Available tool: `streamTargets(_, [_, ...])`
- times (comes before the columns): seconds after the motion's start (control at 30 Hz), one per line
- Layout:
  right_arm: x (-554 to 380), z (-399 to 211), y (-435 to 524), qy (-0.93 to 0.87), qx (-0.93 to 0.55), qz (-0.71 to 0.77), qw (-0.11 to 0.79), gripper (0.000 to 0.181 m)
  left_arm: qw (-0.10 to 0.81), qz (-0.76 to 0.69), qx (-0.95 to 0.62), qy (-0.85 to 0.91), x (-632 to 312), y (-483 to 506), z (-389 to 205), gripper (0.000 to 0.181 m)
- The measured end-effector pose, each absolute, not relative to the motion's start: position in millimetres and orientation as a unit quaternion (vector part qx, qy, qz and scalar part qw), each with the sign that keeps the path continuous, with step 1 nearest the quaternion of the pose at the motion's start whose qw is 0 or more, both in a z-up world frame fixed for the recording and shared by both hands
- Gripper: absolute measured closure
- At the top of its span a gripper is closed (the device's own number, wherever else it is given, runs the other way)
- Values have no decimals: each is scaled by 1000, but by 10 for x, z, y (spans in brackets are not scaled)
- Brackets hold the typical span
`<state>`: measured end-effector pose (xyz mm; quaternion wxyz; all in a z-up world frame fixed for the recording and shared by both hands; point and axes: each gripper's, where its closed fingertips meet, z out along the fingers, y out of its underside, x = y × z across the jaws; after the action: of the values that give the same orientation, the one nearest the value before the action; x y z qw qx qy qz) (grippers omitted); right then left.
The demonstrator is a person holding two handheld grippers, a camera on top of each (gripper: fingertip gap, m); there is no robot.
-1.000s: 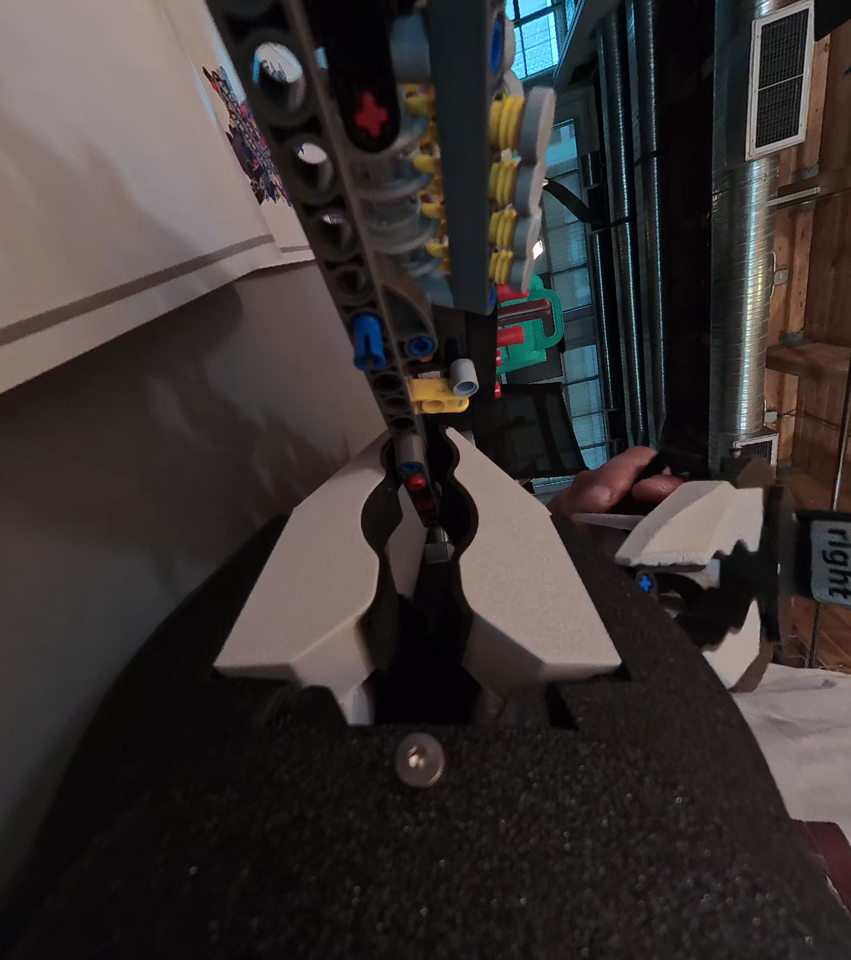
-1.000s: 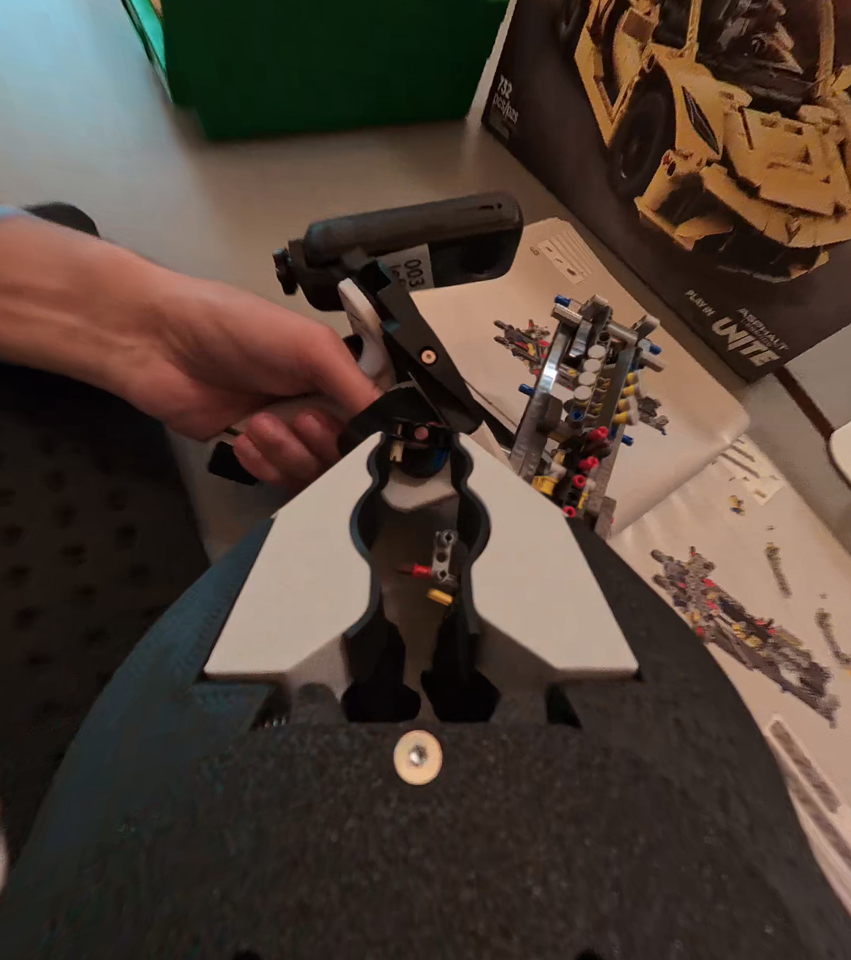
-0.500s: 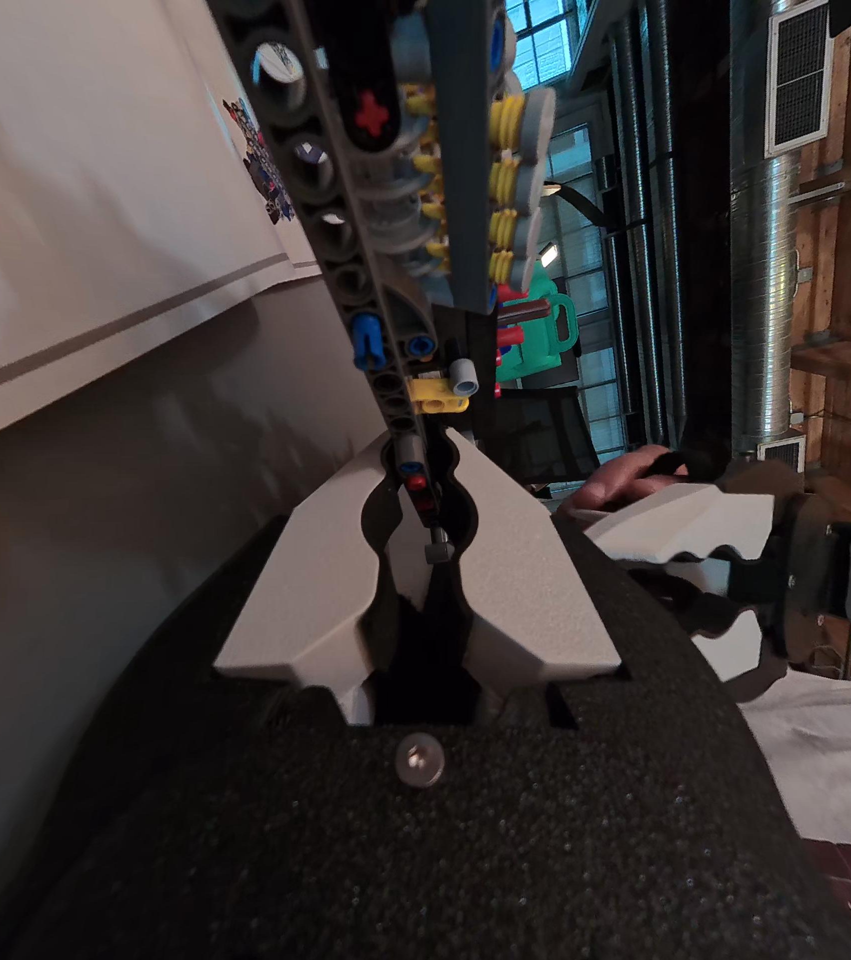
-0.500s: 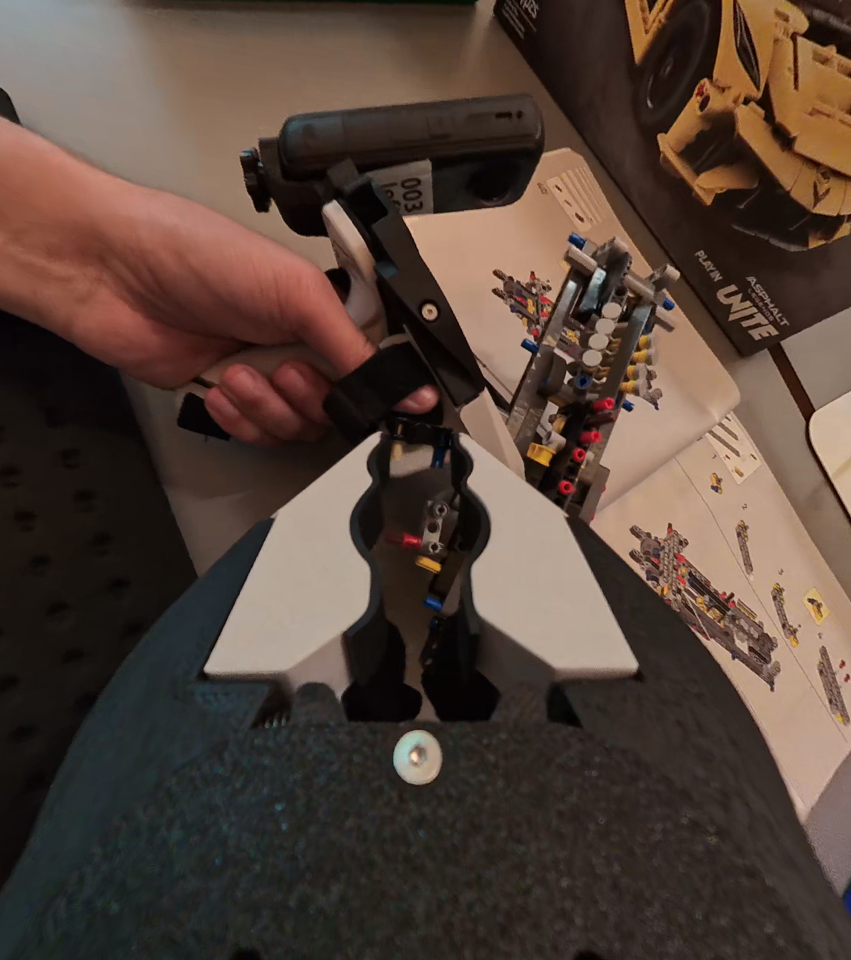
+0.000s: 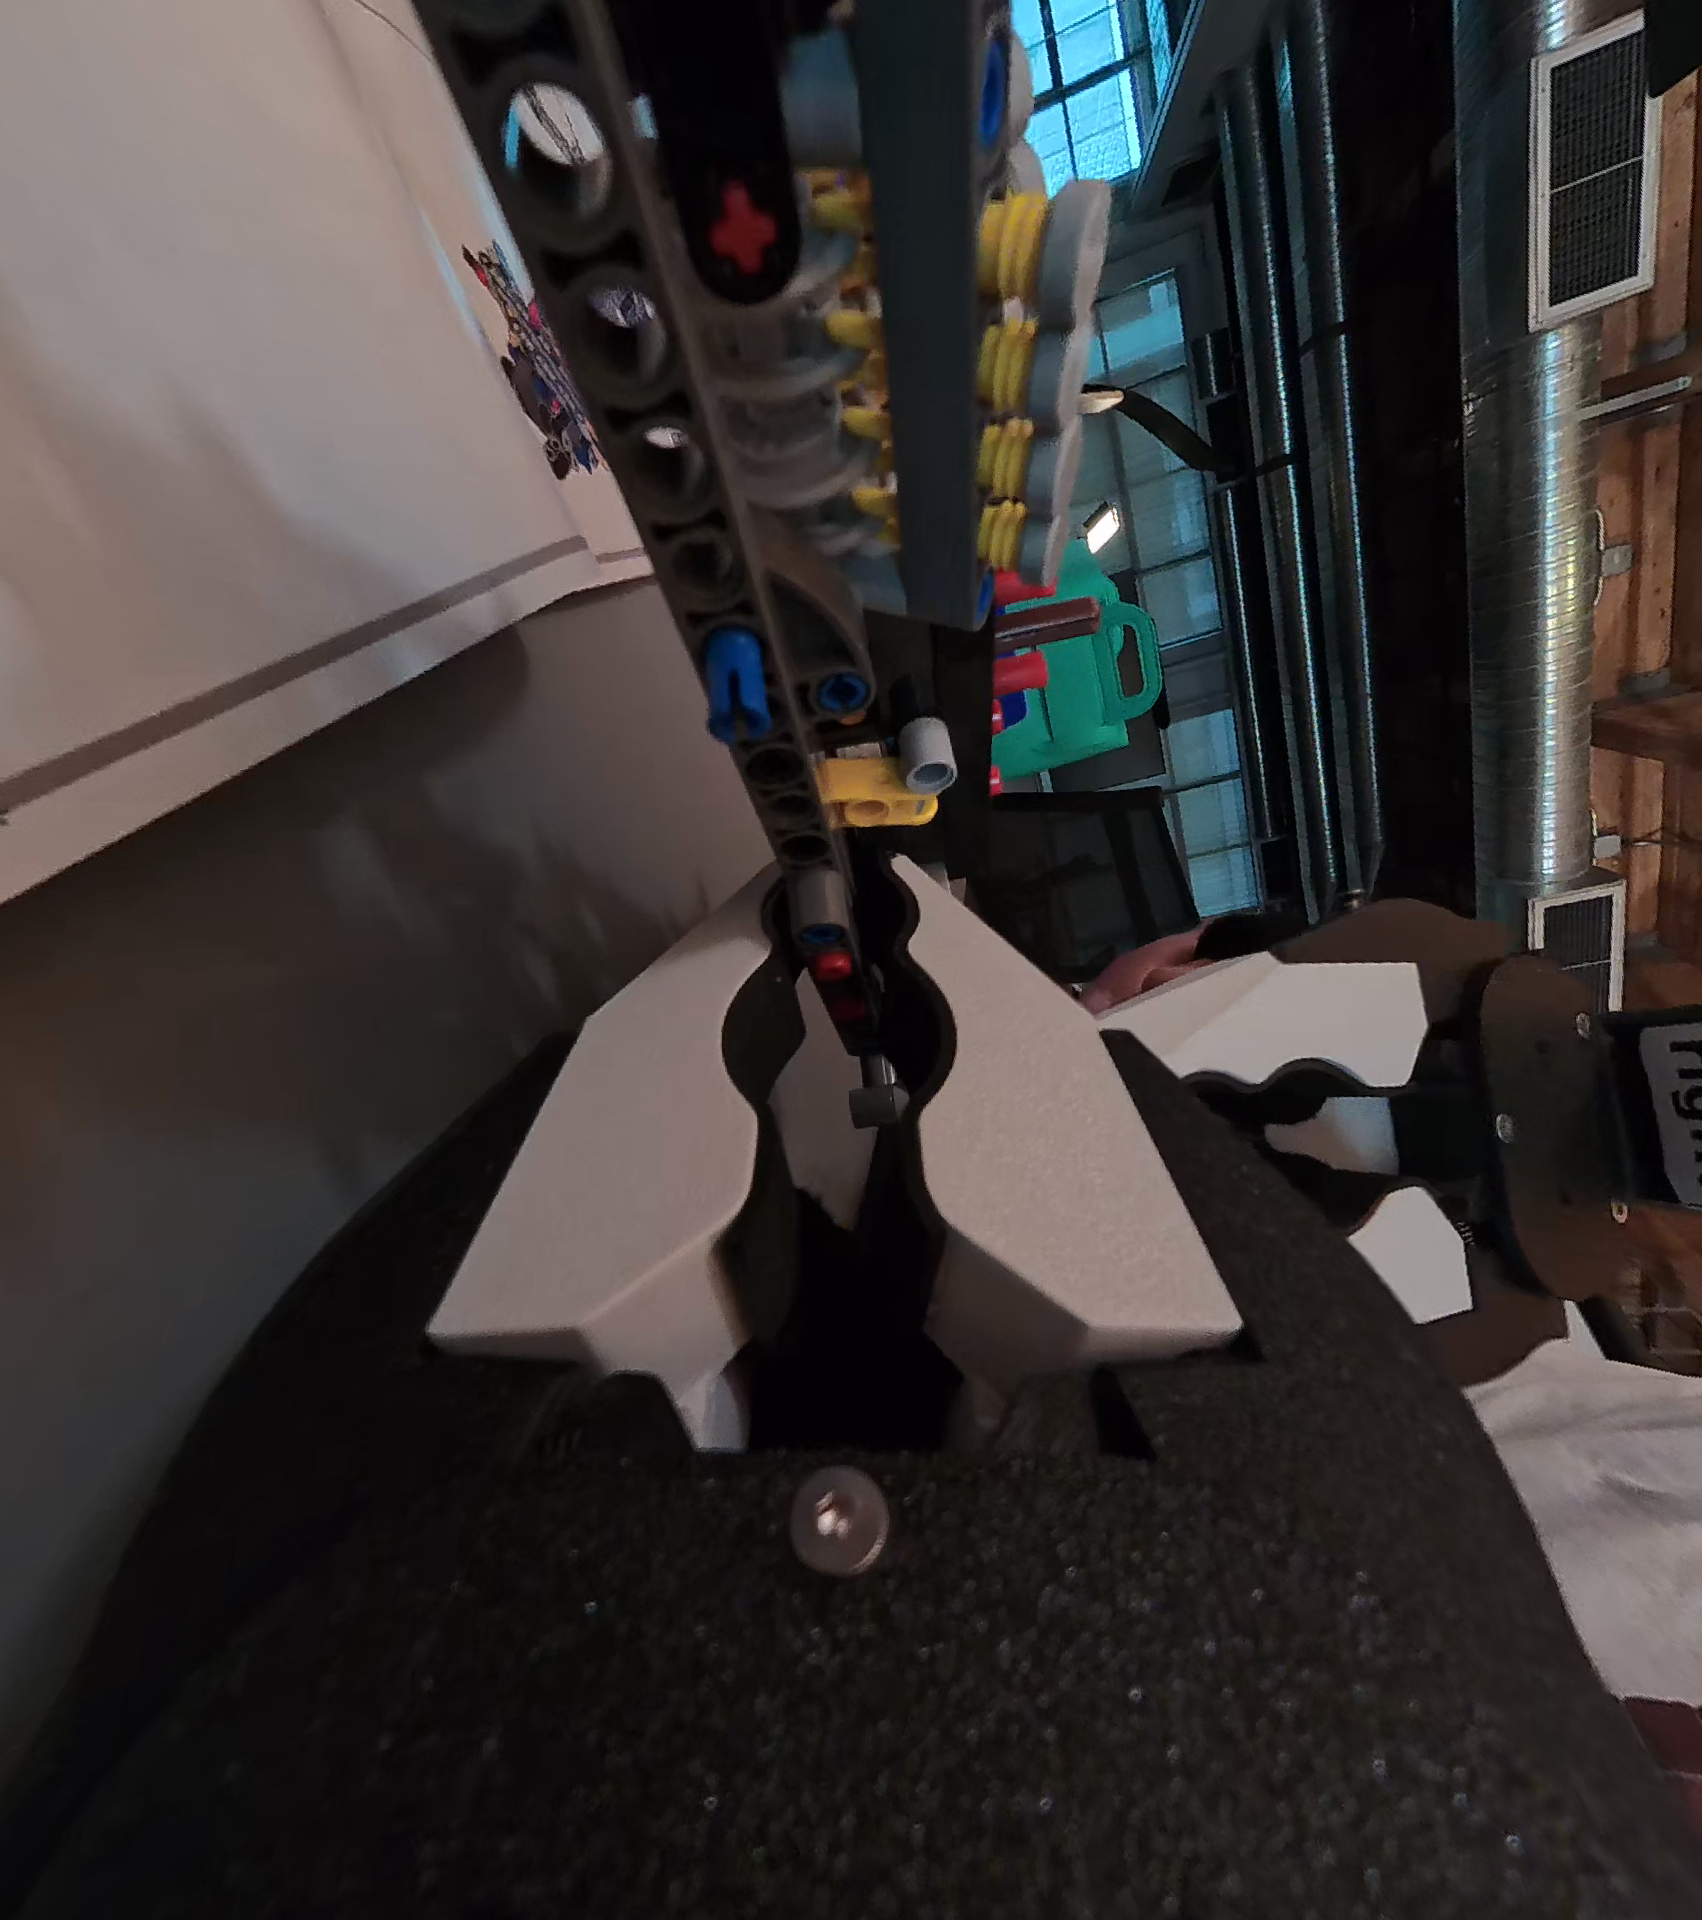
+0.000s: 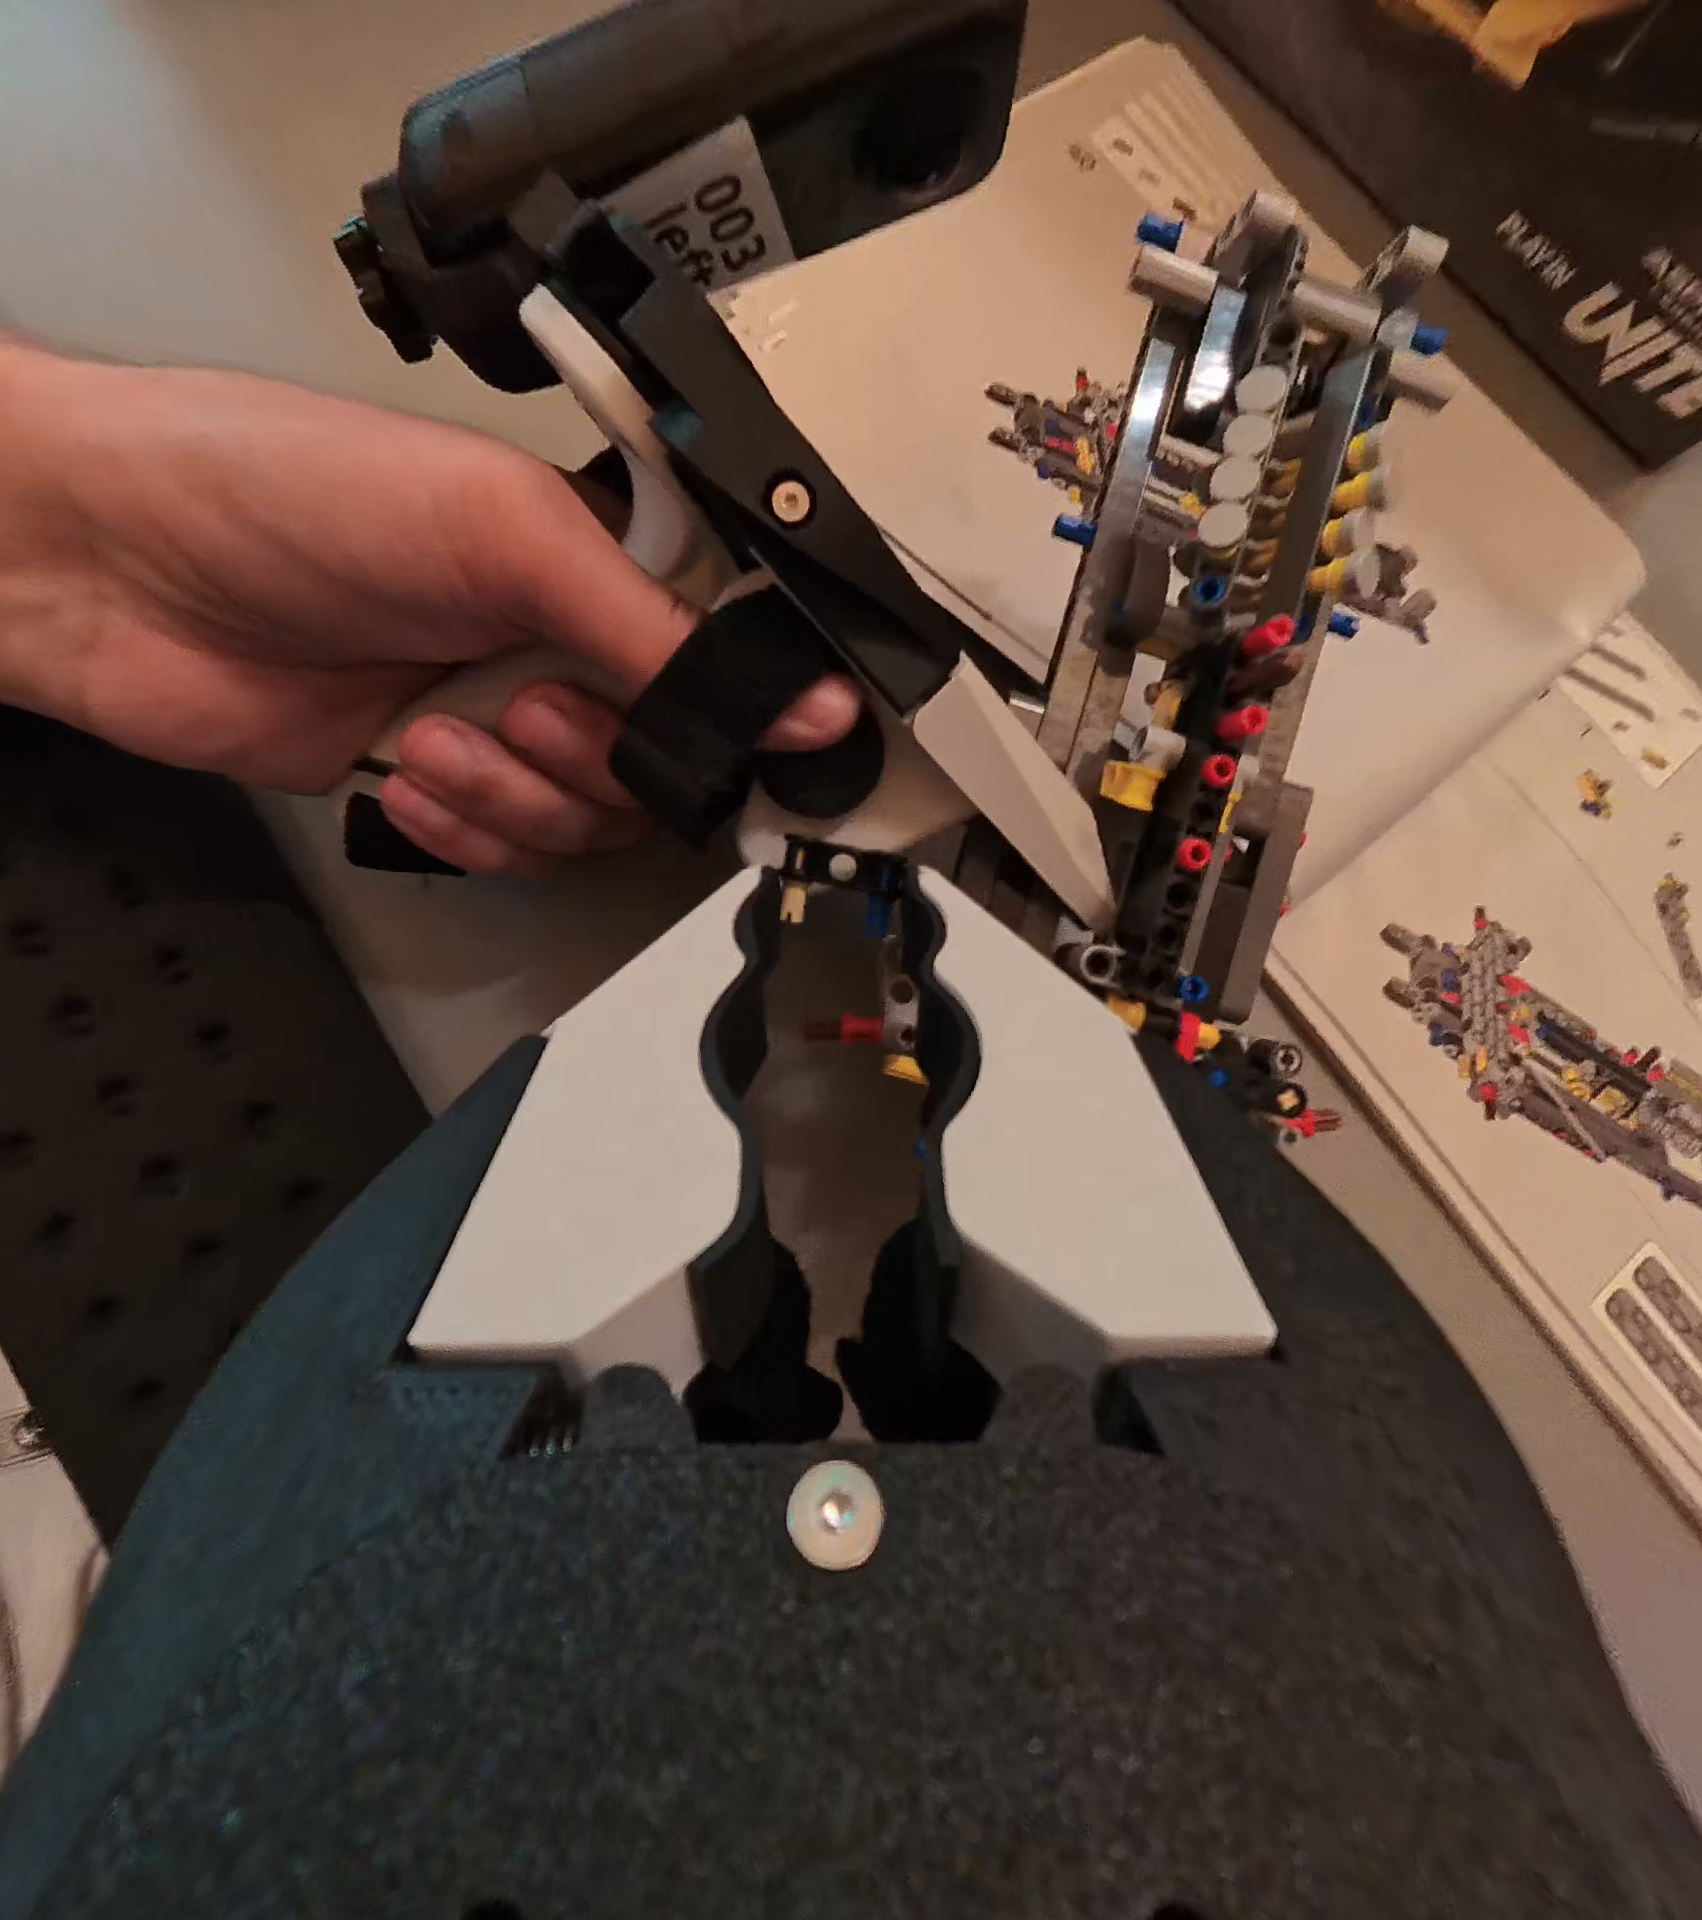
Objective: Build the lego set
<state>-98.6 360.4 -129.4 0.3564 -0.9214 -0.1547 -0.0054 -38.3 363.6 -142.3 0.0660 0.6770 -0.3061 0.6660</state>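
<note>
Your desk carries the big things first: the dark set box at the far right edge, and the open instruction booklet spread in front of it, its printed pages running down to the right. Above the booklet stands the Lego chassis assembly — a tall grey and black beam frame studded with red, blue and yellow pins, tilted slightly, off the desk.

Your left gripper holds that assembly by its lower end; its jaws are narrow, clamped on the dark perforated beam, with a small grey axle end poking down between them. Your left hand wraps the handle, a black strap over one finger.

Your right gripper sits just beside the assembly's base, close under the left gripper's handle. Its jaws stand partly apart yet grip a small Lego sub-piece — a black bar across the tips, a thin grey liftarm with a red pin and a yellow part hanging between them.
</note>
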Motion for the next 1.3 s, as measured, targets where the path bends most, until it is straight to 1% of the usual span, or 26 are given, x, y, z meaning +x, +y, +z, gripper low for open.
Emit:
streamTargets(0.13, [-1107, -1287, 3564, -149, -916, 12, 372, 159, 64, 669, 679, -295, -382, 3681, -1422, 175])
streamTargets(0.3, [-668, -1105, 3459, -95, -879, -82, 460, 160, 59, 675, 678, -284, -386, 3747, -1394, 174])
streamTargets(0.37, [-568, -977, 3380, -91, -848, -83, 516, 160, 61, 679, 676, -281, -387, 3760, -1375, 175])
streamTargets(0.47, [-289, -880, 3180, -23, -799, -65, 597, 160, 66, 686, 671, -274, -392, 3776, -1345, 175])
streamTargets(0.5, [-200, -966, 3102, -8, -803, -38, 595, 159, 67, 687, 670, -273, -394, 3783, -1341, 175])
streamTargets(0.53, [-113, -1170, 3008, 11, -833, -4, 553, 160, 68, 685, 671, -275, -399, 3788, -1347, 175])
streamTargets(0.6, [0, -1657, 2748, 13, -910, 46, 412, 159, 65, 670, 681, -288, -412, 3789, -1407, 175])
streamTargets(0.63, [7, -1800, 2638, 5, -928, 60, 367, 159, 62, 663, 685, -294, -417, 3790, -1434, 175])
streamTargets(0.83, [-10, -2061, 2394, -68, -968, 36, 238, 159, 82, 655, 687, -304, -429, 3692, -1474, 175])
streamTargets(0.93, [-22, -2072, 2401, -81, -970, 37, 226, 157, 85, 651, 689, -306, -426, 3640, -1482, 175])
streamTargets(1.0, [-73, -2018, 2432, -84, -968, 55, 232, 133, 89, 653, 693, -292, -428, 3604, -1469, 174])
streamTargets(1.07, [-178, -1838, 2570, -84, -955, 79, 274, 119, 89, 653, 701, -274, -435, 3555, -1488, 174])
streamTargets(1.17, [-389, -1529, 2850, -72, -926, 116, 351, 119, 77, 650, 716, -241, -449, 3524, -1561, 175])
streamTargets(1.3, [-372, -1649, 3003, -102, -932, 52, 344, 118, 87, 656, 722, -202, -461, 3476, -1581, 174])
